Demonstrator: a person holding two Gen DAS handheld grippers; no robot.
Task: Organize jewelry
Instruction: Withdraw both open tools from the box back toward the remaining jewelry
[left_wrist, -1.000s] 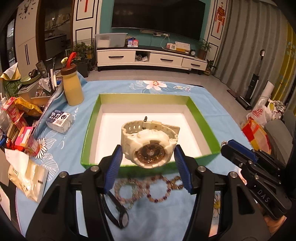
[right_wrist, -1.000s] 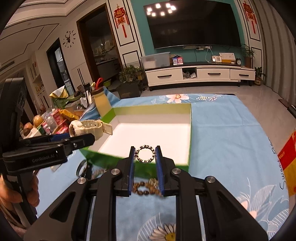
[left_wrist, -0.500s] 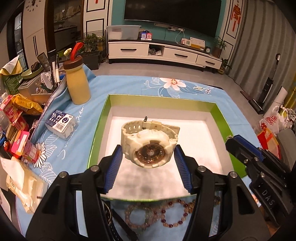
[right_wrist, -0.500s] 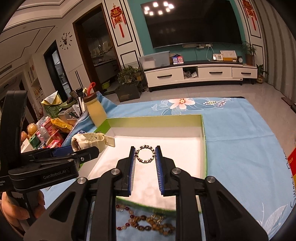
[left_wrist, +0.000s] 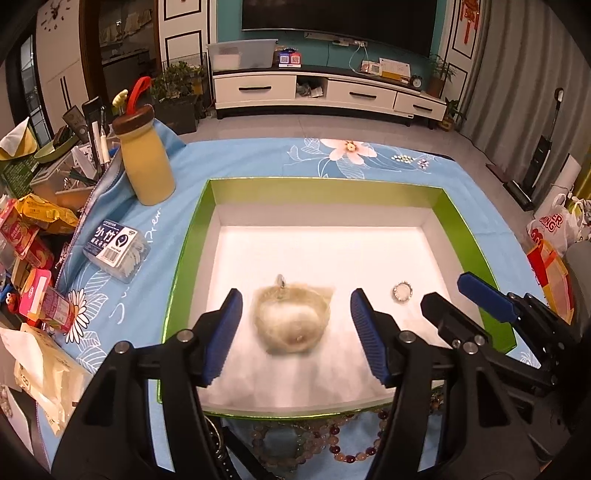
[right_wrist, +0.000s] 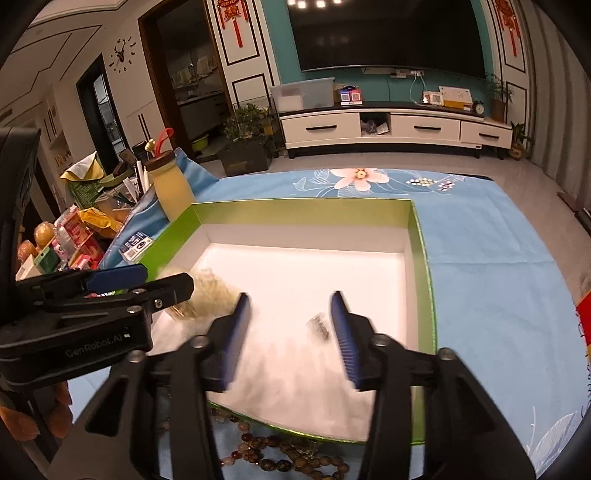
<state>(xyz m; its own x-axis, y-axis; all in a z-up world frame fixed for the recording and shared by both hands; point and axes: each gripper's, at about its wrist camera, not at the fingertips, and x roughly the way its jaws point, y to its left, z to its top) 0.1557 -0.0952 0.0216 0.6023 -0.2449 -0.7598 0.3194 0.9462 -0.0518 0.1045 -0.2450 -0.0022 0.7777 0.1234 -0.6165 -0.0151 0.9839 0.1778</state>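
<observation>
Over green box: L gripper just spread, watch free; R gripper just spread, ring free.

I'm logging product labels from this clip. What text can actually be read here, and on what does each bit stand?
"GenRobot.AI": side of the left claw body, right wrist view.
"小竹": blue label of the clear plastic box on the blue tablecloth.
"...RGER ...ING" fragments, red: white plastic bag on the floor.
"...rem" script, partly hidden: tablecloth by the yellow bottle.
Snack packets: too blurred.
</observation>
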